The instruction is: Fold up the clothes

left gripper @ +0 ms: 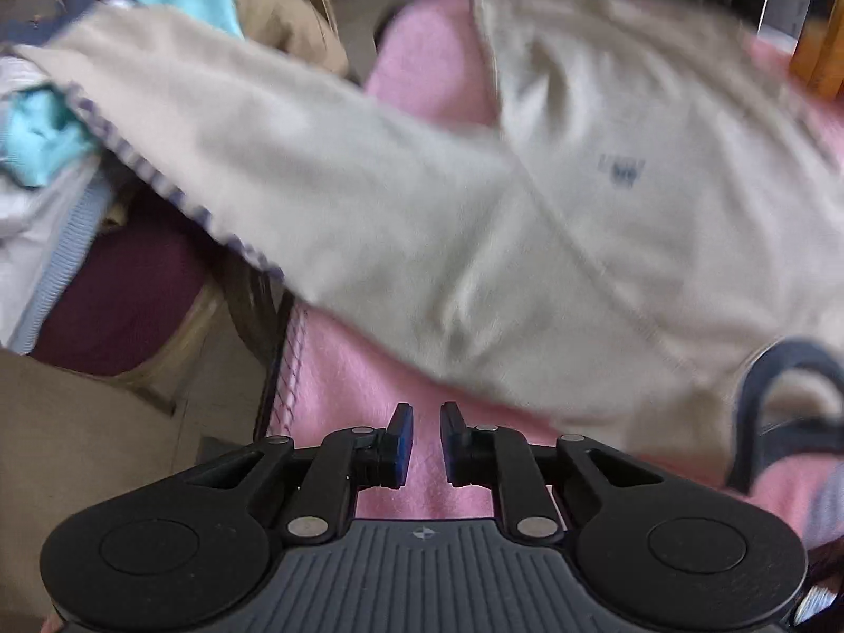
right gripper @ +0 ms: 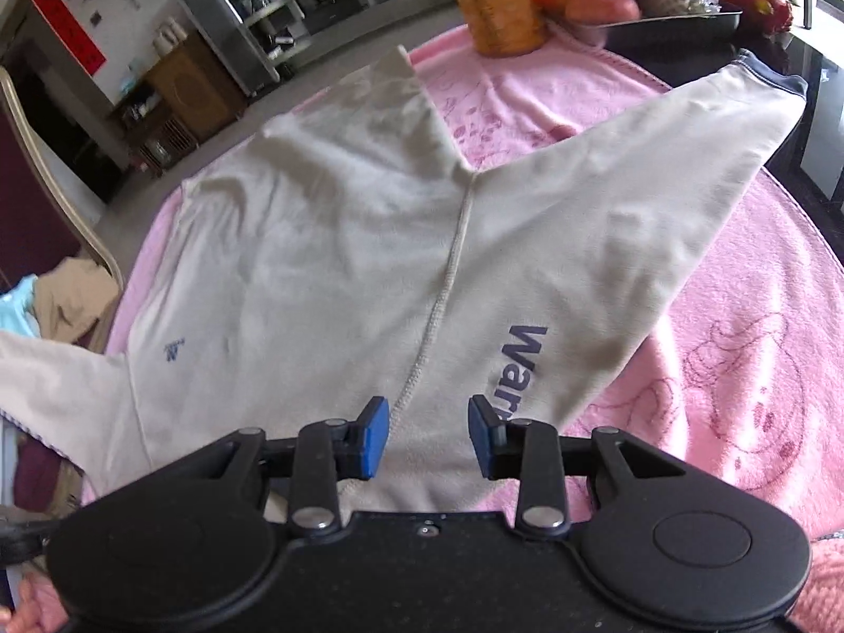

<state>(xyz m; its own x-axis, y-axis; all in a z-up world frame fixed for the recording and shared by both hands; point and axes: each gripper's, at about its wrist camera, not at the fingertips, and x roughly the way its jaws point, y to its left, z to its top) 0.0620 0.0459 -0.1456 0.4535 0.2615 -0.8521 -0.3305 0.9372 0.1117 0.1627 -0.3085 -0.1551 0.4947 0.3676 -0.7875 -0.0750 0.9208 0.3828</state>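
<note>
A beige sweatshirt [left gripper: 527, 184] lies spread on a pink blanket [left gripper: 327, 395], with a small navy logo [left gripper: 622, 169] and a navy collar [left gripper: 791, 406]. One sleeve [left gripper: 211, 121] reaches left past the table edge. My left gripper [left gripper: 427, 443] hovers over bare blanket just short of the sweatshirt, jaws a narrow gap apart with nothing between them. In the right wrist view the other sleeve [right gripper: 659, 184], with navy lettering [right gripper: 519, 364] and a navy cuff [right gripper: 780, 79], stretches to the far right. My right gripper [right gripper: 428, 438] stands open over the shoulder seam [right gripper: 448, 274], its pads not pressing the fabric.
A chair with a maroon seat [left gripper: 121, 306] stands left of the table, with a pile of teal and white clothes [left gripper: 42, 137] on it. An orange bottle [right gripper: 501, 0] and a dark tray of fruit [right gripper: 670, 21] stand at the table's far edge. Furniture lines the room behind.
</note>
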